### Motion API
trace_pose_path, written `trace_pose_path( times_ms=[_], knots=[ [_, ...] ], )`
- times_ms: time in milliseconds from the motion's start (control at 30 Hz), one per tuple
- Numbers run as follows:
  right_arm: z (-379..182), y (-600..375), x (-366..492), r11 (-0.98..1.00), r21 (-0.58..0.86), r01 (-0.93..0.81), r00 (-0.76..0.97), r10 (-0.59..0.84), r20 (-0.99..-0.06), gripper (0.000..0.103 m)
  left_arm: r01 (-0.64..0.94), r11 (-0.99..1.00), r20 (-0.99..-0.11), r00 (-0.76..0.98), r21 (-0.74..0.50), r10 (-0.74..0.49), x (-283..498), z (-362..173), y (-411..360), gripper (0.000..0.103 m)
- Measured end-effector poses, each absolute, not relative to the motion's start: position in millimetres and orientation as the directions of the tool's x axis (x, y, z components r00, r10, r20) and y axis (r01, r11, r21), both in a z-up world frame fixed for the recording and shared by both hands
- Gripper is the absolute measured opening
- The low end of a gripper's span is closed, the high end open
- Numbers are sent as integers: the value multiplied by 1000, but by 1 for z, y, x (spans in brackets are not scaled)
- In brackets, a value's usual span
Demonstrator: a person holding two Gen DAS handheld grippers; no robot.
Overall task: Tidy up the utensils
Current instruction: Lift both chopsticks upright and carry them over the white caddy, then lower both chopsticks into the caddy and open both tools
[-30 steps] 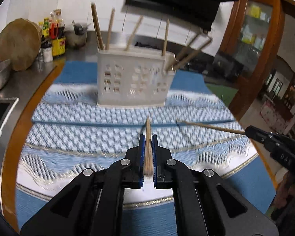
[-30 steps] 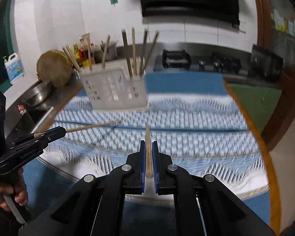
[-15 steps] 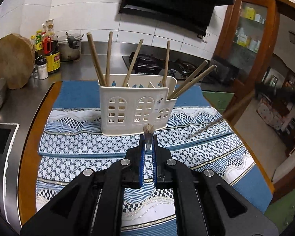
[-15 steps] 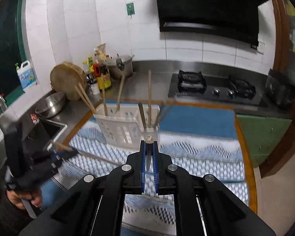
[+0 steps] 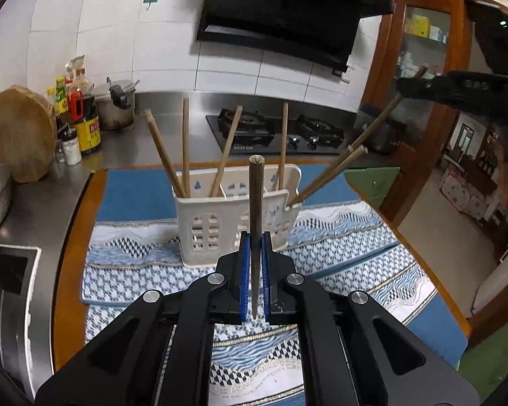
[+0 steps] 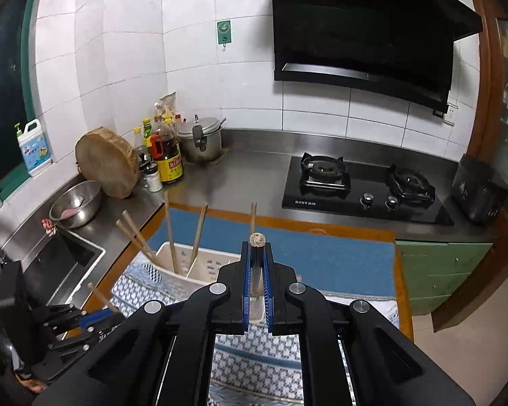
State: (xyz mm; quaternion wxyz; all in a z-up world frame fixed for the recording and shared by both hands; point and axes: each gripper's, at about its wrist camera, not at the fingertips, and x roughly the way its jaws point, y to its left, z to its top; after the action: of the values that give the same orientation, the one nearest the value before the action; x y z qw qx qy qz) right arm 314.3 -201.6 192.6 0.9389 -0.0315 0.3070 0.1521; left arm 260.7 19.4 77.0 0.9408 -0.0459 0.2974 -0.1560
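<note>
The left tool (image 5: 254,264), a black two-finger clamp with blue pads, is pinched tight on a brown wooden chopstick (image 5: 255,209) that stands nearly upright between its pads, blunt end up. The chopstick sits in front of a white perforated plastic utensil holder (image 5: 216,223), which stands on a blue-and-white patterned cloth (image 5: 132,264) spread over the wooden-edged table (image 5: 66,270). Several more wooden chopsticks (image 5: 185,145) lean at different angles inside the holder, two of them tilting out over its right end.

The right tool (image 6: 256,270), of the same black and blue build, is likewise pressed together on a second wooden chopstick (image 6: 257,240), seen almost end-on with its round tip at the finger ends. This tool is held above the holder (image 6: 199,267) and looks down into its compartments. In the left wrist view the right tool (image 5: 420,86) shows at the upper right, with its chopstick slanting down toward the holder's right end without reaching it

Beyond the table lie a steel counter (image 6: 254,169) with a black two-burner gas hob (image 6: 362,186), a dark soy sauce bottle (image 6: 167,162), a round wooden chopping block (image 6: 106,160) and a steel bowl (image 6: 76,203)
</note>
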Motion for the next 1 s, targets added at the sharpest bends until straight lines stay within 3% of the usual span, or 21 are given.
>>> trace_pose_path(
  times_ms=[600, 1000],
  knots=[
    [139, -175, 370, 946, -15, -323, 682, 222, -697, 7, 197, 979, -377, 903, -57, -203, 294, 193, 30, 5],
    [123, -176, 376, 942, -22, -336, 659, 218, -719, 7, 146, 980, -438, 878, -136, -191, 352, 161, 33, 5]
  ],
)
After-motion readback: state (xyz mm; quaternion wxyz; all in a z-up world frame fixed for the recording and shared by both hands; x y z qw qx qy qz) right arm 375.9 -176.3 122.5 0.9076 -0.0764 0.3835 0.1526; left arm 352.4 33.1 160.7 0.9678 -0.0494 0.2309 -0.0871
